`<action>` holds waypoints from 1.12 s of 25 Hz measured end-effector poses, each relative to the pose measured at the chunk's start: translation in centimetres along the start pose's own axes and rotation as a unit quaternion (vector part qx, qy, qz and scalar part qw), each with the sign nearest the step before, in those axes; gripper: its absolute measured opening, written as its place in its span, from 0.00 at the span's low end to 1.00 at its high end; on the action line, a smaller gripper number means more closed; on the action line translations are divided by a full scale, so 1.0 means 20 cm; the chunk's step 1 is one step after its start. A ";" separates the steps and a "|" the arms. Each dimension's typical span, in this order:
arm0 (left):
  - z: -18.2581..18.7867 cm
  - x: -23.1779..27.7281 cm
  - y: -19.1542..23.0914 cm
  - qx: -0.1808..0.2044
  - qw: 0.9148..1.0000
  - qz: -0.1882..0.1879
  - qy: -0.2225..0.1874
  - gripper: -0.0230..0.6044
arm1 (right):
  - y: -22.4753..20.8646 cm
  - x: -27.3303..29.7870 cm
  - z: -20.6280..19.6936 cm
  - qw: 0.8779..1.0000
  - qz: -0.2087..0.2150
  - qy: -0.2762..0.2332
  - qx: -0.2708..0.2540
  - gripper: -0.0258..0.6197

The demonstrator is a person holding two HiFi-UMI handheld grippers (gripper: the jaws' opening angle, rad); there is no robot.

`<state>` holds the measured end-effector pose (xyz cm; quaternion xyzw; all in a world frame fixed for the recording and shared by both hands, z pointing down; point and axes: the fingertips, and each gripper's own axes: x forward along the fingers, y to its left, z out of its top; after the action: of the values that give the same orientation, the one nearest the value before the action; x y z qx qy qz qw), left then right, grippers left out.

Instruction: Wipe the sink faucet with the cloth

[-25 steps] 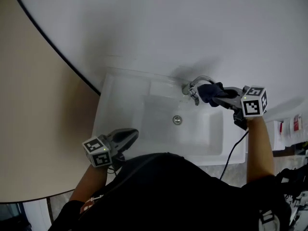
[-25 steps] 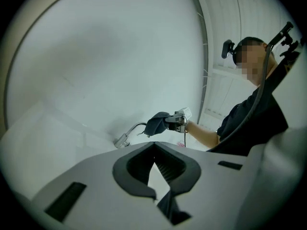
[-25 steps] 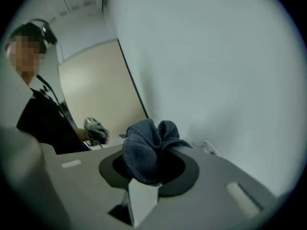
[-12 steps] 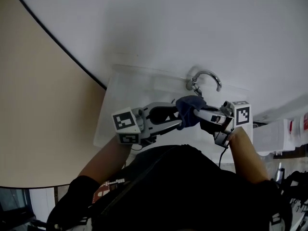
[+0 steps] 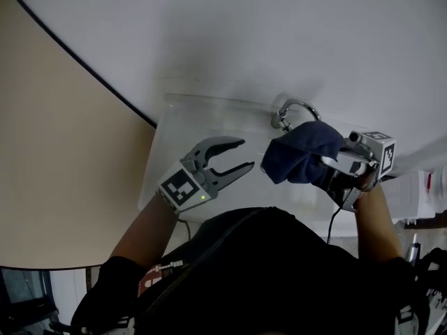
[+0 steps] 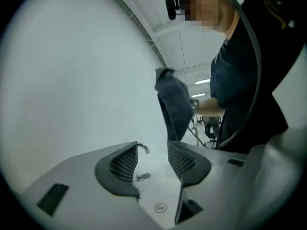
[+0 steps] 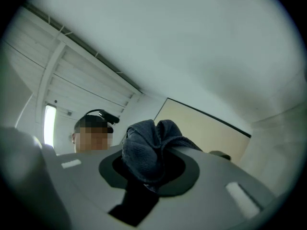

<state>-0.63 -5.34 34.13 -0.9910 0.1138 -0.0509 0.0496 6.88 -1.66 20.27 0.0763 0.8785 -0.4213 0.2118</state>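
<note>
The left gripper [image 5: 244, 154] is held over the near left part of the white sink [image 5: 183, 109]. Its jaws are spread wide and have just been opening, with nothing between them. In the left gripper view, only the basin and its drain [image 6: 160, 207] show past the mesh-faced pads [image 6: 121, 161]. To the right, the right gripper [image 5: 334, 165] is clamped on a bunched dark blue cloth [image 5: 302, 152]. In the right gripper view the folds of the cloth bulge up out of the narrow gap between the jaws. The cloth hangs in the air between the two grippers, near the left gripper's tips but apart from them. The curved chrome faucet [image 5: 297, 107] stands at the far right rim of the sink, just beyond the cloth. In the head view the cloth overlaps the faucet's base, while in the left gripper view it appears to hang clear of the spout. A white wall [image 5: 279, 33] rises behind the sink.
</note>
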 end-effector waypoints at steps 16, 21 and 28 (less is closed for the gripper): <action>0.17 0.13 -0.15 0.062 0.997 -0.008 -0.053 0.54 | -0.60 -0.01 -0.34 0.980 -0.178 0.037 0.081 0.18; 0.08 0.16 -0.24 0.090 0.994 -0.055 0.001 0.54 | -0.68 -0.01 -0.51 0.948 -0.257 0.184 0.035 0.18; 0.09 0.16 -0.35 0.142 0.986 -0.091 -0.006 0.49 | -0.66 0.02 -0.61 0.930 -0.240 0.277 0.037 0.18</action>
<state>4.15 0.78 33.44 -0.9804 0.0149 -0.0649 0.1853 -1.44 -0.69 36.21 -0.0152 0.8781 -0.4540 -0.1505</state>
